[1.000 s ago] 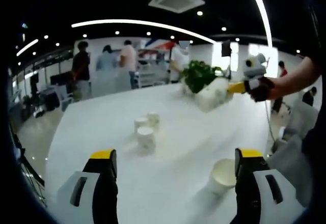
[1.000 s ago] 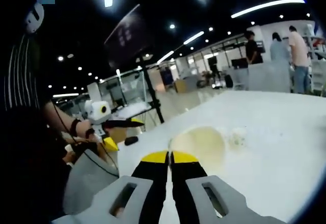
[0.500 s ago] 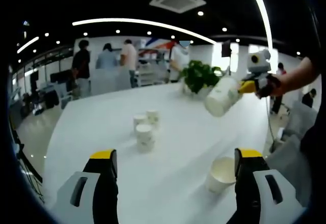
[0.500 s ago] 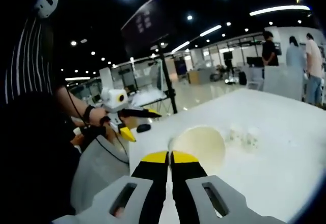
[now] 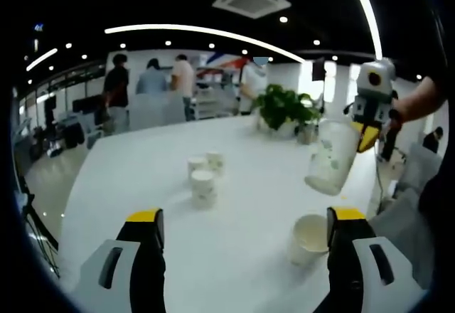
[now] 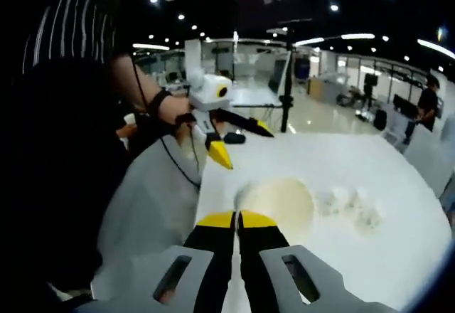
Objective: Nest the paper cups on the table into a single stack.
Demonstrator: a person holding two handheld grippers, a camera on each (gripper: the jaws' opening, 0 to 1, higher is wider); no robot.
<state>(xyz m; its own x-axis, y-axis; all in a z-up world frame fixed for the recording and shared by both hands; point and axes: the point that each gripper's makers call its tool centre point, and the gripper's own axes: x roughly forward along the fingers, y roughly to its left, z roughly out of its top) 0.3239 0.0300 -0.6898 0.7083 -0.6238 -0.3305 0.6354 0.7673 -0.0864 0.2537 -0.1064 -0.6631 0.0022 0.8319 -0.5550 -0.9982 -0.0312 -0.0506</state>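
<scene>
Stretching away from me is a broad white worktop [image 5: 234, 185] in a large office hall. My right hand-held gripper [image 5: 367, 136] hangs in the air at the right of the left gripper view, clenched on the rim of a white paper cup with green print [image 5: 330, 158], tilted above an upright plain white paper cup [image 5: 308, 238] on the worktop. My left hand-held gripper [image 5: 242, 256] is released, jaws wide apart. Three small white paper cups [image 5: 203, 174] cluster farther off.
</scene>
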